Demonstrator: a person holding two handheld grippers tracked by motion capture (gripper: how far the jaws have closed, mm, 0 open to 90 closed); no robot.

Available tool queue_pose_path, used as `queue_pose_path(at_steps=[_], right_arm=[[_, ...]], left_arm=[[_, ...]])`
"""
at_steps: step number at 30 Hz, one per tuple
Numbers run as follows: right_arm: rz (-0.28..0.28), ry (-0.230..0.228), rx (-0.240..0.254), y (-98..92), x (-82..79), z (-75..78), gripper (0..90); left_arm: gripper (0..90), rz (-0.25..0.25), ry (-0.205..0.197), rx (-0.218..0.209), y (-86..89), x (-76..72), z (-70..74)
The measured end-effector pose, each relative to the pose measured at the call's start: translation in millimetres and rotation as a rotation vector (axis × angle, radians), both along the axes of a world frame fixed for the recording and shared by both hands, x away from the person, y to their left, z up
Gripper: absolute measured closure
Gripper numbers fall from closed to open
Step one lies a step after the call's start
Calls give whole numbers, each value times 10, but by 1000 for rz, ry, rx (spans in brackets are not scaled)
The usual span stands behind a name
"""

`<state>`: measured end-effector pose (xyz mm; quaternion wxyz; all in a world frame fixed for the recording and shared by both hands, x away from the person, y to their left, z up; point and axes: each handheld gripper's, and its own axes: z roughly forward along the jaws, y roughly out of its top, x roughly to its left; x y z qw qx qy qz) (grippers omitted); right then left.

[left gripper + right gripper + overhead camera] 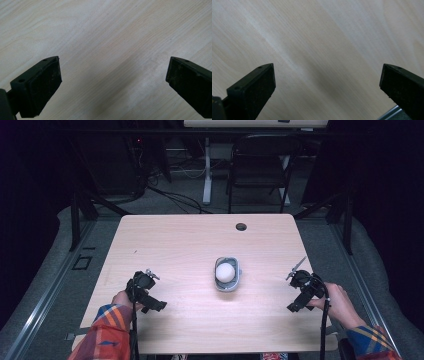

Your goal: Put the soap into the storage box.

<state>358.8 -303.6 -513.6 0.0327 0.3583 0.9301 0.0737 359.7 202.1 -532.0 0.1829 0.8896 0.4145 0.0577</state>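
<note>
a small grey bowl (228, 276) sits near the middle of the table (175, 245), and a round white ball (225, 271) rests inside it, showing above the rim. the ball looks smooth and matte, maybe an egg or a light plastic sphere (too small here to tell which), so i would treat it as fragile and apt to roll or slip between hard pads. the bowl seems thin-walled and light, likely to slide on the pale, smooth wood-grain top if nudged; its rim looks like the surest place to pinch, while the ball would want a gentle hold across its widest part. the left gripper (145, 290) hangs low over the table well apart from the bowl on the person's left, jaws spread wide with bare wood between them. the right gripper (303, 291) is likewise well off to the right, jaws wide and holding nothing, above the same pale laminate.
</note>
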Motion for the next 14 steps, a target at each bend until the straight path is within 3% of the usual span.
queue_pose_path(at_steps=[1, 2, 3, 4, 5, 7, 14], right_arm=[[-21, -6, 26, -5, -24, -46, 0], [-2, 1, -11, -16, -23, -47, 0], [1, 17, -15, -19, -36, -71, 0], [-31, 2, 10, -13, -77, -120, 0], [15, 18, -47, -28, -48, -87, 0], [-14, 13, -14, -33, -62, -132, 1], [-22, 12, -38, -62, -37, -134, 10]], left_arm=[[0, 2, 2, -2, 0, -2, 1], [0, 0, 2, 0, 2, 0, 4], [0, -2, 0, 0, 1, 1, 0], [0, -3, 3, 0, 0, 4, 0], [0, -3, 2, 2, -1, 6, -2], [0, -4, 2, 3, -5, 6, 1], [0, -3, 1, 5, -8, 8, 0]])
